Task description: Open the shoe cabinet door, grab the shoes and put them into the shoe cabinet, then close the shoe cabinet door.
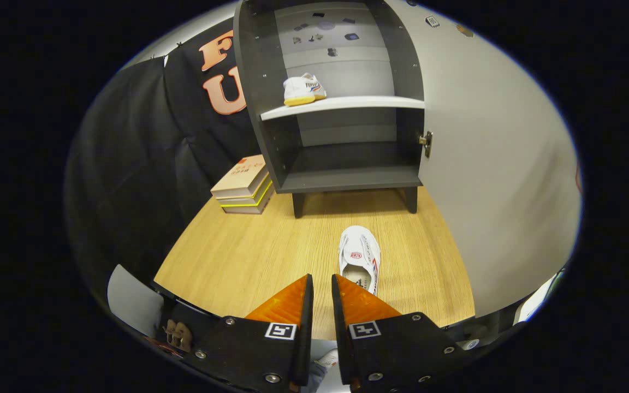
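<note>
One shoe [359,258] is lying on the worktop [249,251], just ahead of the hand-held gripper [322,288], whose fingers are nearly closed w/ nothing between. 2nd shoe [303,89] is sitting on the cabinet [347,174] shelf, door [489,164] open.

A wooden table [249,256] is carrying the dark shoe cabinet [347,177], which is standing on short legs toward the far side with its door [489,180] swung open to the right, and a stack of books [242,185] is lying just beside the cabinet's left side. One white shoe [359,257] is lying on the tabletop in front of the cabinet, just ahead of the gripper [321,286], whose fingers are sitting nearly closed with nothing between them. Inside, the cabinet's pale shelf [369,102] is bearing a second white shoe [303,89] near its left end.
</note>
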`<state>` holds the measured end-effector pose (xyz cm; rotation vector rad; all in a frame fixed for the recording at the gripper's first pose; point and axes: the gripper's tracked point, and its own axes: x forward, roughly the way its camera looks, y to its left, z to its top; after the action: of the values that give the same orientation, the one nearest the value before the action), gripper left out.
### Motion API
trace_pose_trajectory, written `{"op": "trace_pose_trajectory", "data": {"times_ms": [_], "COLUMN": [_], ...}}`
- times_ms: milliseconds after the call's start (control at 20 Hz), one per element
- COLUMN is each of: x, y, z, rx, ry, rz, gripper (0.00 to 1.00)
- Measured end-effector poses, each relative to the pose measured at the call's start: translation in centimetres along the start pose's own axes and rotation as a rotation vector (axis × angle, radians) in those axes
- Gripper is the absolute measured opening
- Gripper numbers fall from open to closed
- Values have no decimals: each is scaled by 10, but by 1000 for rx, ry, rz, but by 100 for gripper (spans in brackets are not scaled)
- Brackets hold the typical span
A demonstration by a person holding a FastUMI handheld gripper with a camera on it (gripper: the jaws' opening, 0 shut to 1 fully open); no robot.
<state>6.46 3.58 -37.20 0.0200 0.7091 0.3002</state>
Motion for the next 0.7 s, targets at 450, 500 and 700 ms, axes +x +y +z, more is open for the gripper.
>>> {"op": "trace_pose_trajectory", "data": {"times_ms": [450, 500, 700], "x": [97, 104, 130], "y": [-21, -24, -28], "z": [-45, -45, -48], "rx": [-23, -28, -6], "ry": [163, 167, 196], "rz": [25, 23, 43], "gripper": [22, 22, 22]}}
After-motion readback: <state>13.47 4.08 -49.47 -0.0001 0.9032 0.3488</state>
